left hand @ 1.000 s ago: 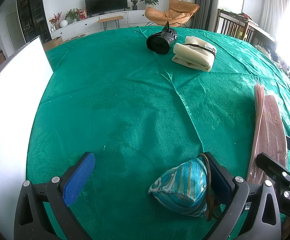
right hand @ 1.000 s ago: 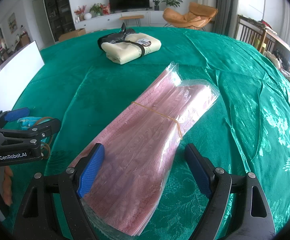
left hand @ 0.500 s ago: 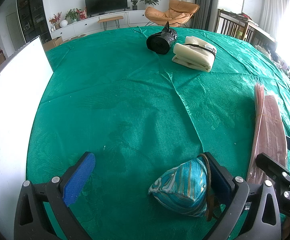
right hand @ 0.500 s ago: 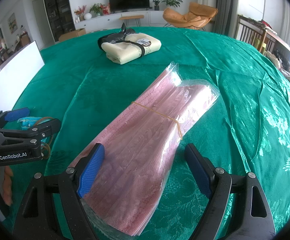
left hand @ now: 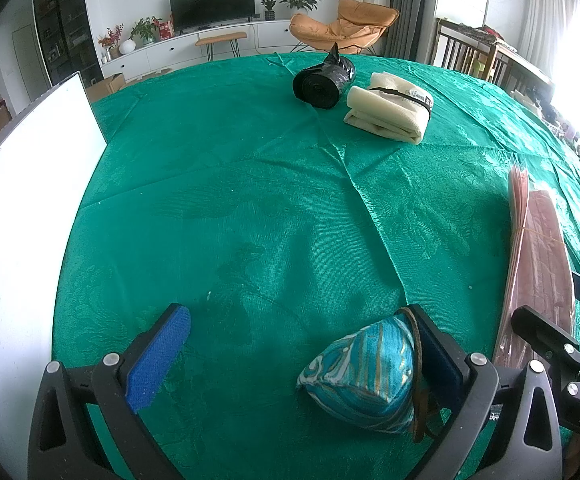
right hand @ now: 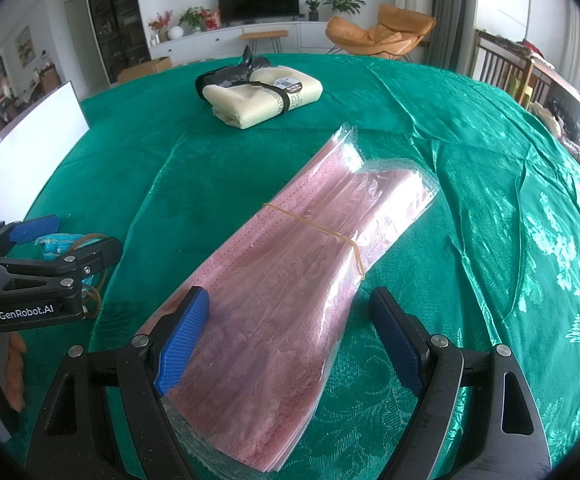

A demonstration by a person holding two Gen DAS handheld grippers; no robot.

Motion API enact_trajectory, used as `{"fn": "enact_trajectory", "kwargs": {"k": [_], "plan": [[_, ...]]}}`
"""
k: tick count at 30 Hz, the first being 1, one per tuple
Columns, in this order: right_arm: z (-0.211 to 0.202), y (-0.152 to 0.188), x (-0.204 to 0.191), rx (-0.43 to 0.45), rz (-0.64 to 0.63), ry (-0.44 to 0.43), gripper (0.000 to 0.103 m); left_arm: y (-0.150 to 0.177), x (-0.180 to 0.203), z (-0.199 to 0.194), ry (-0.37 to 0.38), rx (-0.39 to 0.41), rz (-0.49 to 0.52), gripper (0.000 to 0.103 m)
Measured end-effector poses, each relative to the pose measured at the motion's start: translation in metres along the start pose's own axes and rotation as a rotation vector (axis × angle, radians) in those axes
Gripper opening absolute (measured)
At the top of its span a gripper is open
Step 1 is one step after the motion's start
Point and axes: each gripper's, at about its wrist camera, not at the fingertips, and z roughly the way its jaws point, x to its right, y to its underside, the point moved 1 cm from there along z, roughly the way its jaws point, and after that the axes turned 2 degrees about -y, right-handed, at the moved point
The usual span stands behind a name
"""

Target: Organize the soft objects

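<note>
My left gripper (left hand: 298, 344) is open on the green tablecloth; a small turquoise patterned pouch (left hand: 366, 368) with a brown cord lies between its fingers, against the right finger (left hand: 438, 352). My right gripper (right hand: 290, 336) is open around the near end of a clear packet of pink masks (right hand: 302, 272) bound by a rubber band; the packet lies flat on the cloth and also shows edge-on in the left wrist view (left hand: 538, 264). A folded cream cloth with a black band (left hand: 390, 112) (right hand: 265, 96) and a black bag roll (left hand: 324, 82) lie at the far side.
A white board (left hand: 21, 216) stands along the table's left edge, also in the right wrist view (right hand: 29, 140). The left gripper and the pouch (right hand: 61, 242) show at the left of the right wrist view. Chairs and a TV cabinet stand beyond the table.
</note>
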Motion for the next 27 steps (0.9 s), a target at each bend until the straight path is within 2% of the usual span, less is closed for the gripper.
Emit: {"fn": "enact_trajectory", "kwargs": {"k": [10, 12, 14, 16, 18, 20, 23, 24, 25, 26, 27], "plan": [[0.000, -0.001, 0.000, 0.001, 0.005, -0.008, 0.084, 0.000, 0.000, 0.000, 0.003, -0.005, 0.003, 0.103], [-0.002, 0.001, 0.005, 0.007, 0.025, -0.047, 0.085, -0.003, -0.001, 0.001, 0.026, -0.048, 0.031, 0.103], [-0.004, -0.002, 0.017, -0.003, 0.083, -0.125, 0.085, -0.005, -0.006, -0.001, 0.066, -0.119, 0.045, 0.103], [-0.005, -0.008, 0.034, -0.044, 0.181, -0.233, 0.085, -0.001, -0.019, -0.010, 0.140, -0.143, -0.027, 0.103], [-0.001, -0.019, 0.050, -0.122, 0.294, -0.304, 0.084, 0.006, -0.024, -0.017, 0.186, -0.154, -0.069, 0.103], [0.005, -0.030, 0.055, -0.203, 0.347, -0.309, 0.084, 0.010, -0.015, -0.019, 0.176, -0.166, -0.025, 0.103], [0.016, -0.045, 0.043, -0.303, 0.352, -0.297, 0.085, 0.012, 0.005, -0.019, 0.127, -0.158, 0.074, 0.103], [0.022, -0.047, 0.035, -0.338, 0.328, -0.264, 0.086, 0.008, 0.010, -0.019, 0.112, -0.141, 0.086, 0.103], [0.022, -0.050, 0.027, -0.334, 0.288, -0.218, 0.085, 0.005, 0.013, -0.020, 0.114, -0.122, 0.081, 0.102], [0.023, -0.051, 0.020, -0.338, 0.252, -0.187, 0.082, 0.001, 0.015, -0.020, 0.139, -0.092, 0.069, 0.097], [0.023, -0.050, 0.013, -0.332, 0.205, -0.146, 0.075, 0.000, 0.016, -0.019, 0.157, -0.074, 0.066, 0.061]]}}
